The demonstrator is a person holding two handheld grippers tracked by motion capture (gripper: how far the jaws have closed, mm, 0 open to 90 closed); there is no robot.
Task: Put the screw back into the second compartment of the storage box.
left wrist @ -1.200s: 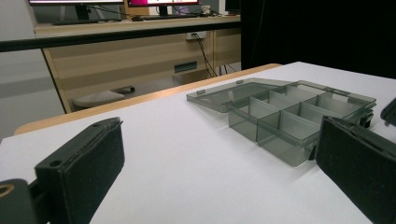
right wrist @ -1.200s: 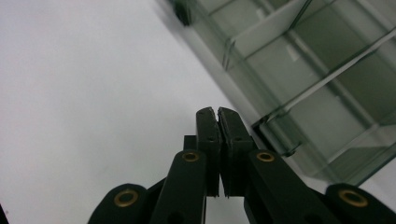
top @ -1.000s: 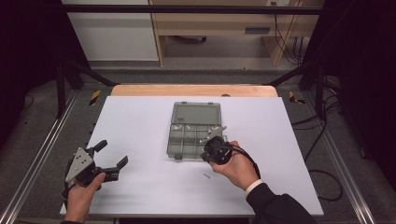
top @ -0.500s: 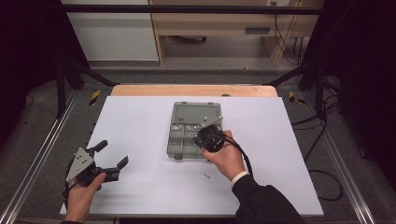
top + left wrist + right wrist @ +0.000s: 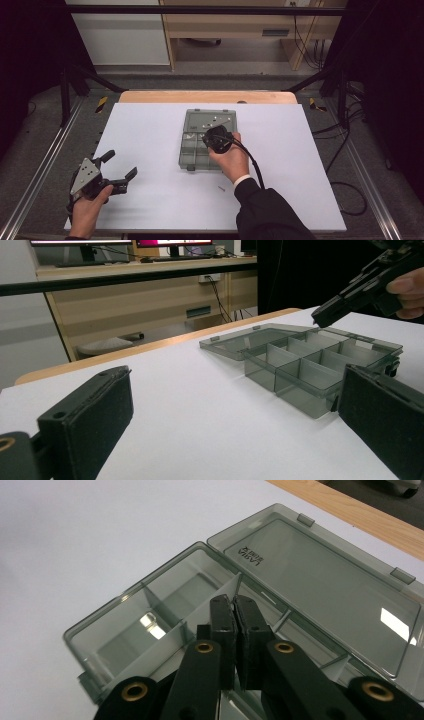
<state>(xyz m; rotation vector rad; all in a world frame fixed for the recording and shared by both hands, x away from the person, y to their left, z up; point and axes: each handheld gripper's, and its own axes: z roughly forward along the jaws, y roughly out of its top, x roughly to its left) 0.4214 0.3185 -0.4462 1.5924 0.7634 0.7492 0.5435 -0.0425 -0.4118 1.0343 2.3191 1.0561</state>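
Box (image 5: 207, 140) now sits under your right gripper (image 5: 216, 139), jaws pinched shut, moved in for a drop; left gripper (image 5: 116, 170) idles, jaws wide.

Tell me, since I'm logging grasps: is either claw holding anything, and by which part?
The left claw is open and empty. The right claw is shut over the open organizer box; whether something small is pinched between its pads cannot be told.
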